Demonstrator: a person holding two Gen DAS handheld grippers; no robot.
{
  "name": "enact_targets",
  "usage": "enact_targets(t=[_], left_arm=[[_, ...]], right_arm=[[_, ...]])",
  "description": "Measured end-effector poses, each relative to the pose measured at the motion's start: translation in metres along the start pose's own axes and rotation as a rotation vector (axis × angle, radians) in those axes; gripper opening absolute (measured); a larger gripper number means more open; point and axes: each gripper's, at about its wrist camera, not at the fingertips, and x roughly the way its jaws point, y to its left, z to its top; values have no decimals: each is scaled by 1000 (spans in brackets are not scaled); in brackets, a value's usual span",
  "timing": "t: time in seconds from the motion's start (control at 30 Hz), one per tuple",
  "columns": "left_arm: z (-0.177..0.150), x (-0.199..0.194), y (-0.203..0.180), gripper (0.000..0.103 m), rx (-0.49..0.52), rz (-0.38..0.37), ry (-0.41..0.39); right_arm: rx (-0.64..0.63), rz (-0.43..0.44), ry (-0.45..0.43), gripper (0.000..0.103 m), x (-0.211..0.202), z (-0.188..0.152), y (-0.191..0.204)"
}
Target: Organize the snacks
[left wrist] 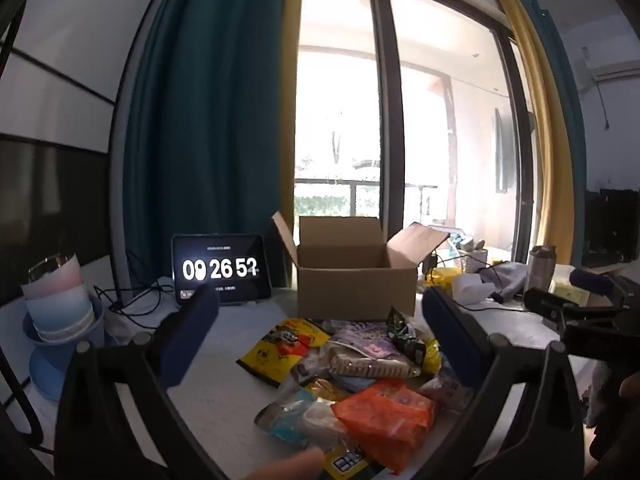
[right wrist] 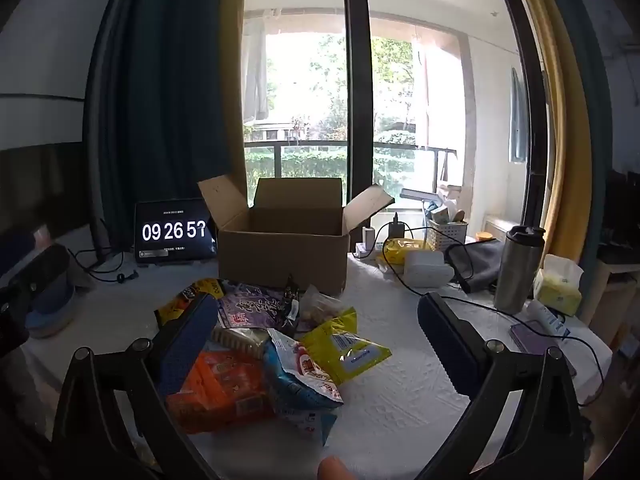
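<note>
An open cardboard box (right wrist: 286, 248) is set on the white-covered table (right wrist: 400, 380), its four flaps raised, and it serves as the landmark here. Directly in front of the box, touching or nearly touching its front wall, a heap of snack packets (right wrist: 276, 340) is piled. Within the heap, an orange packet (right wrist: 218, 384) is found farthest from the box, a purple packet (right wrist: 252, 310) lies just before the box front, and a yellow-green packet (right wrist: 346, 346) is spread toward the right of the pile. A black-and-yellow packet (left wrist: 282, 346) is seen at the pile's left edge.

The left gripper (left wrist: 320, 336) is held above the heap with its jaws spread wide and nothing between them. The right gripper (right wrist: 318, 340) is likewise held wide apart over the packets, tilted slightly downward, with nothing gripped.

To the left of the box a tablet clock (right wrist: 174, 232) is propped. To the right of the box a steel travel mug (right wrist: 518, 268) and a tissue pack (right wrist: 558, 286) are placed, with cables strewn between them and the box.
</note>
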Motion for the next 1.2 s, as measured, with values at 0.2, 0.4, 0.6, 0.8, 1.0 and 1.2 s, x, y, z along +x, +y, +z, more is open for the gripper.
enact_targets(t=[0.2, 0.4, 0.6, 0.8, 1.0, 1.2], left_arm=[[-1, 9, -5, 102, 27, -8, 81], [-4, 12, -4, 102, 18, -11, 94], [-6, 12, -2, 102, 15, -13, 98], [-9, 13, -3, 102, 16, -16, 109], [-11, 16, -5, 102, 19, -27, 134], [-15, 20, -9, 102, 25, -41, 165]], right_arm=[[23, 4, 41, 102, 3, -1, -3], [32, 8, 52, 102, 7, -5, -7], [30, 8, 50, 102, 7, -5, -6], [31, 10, 51, 102, 7, -5, -6], [32, 6, 56, 102, 8, -5, -5], [35, 6, 65, 102, 10, -8, -7]])
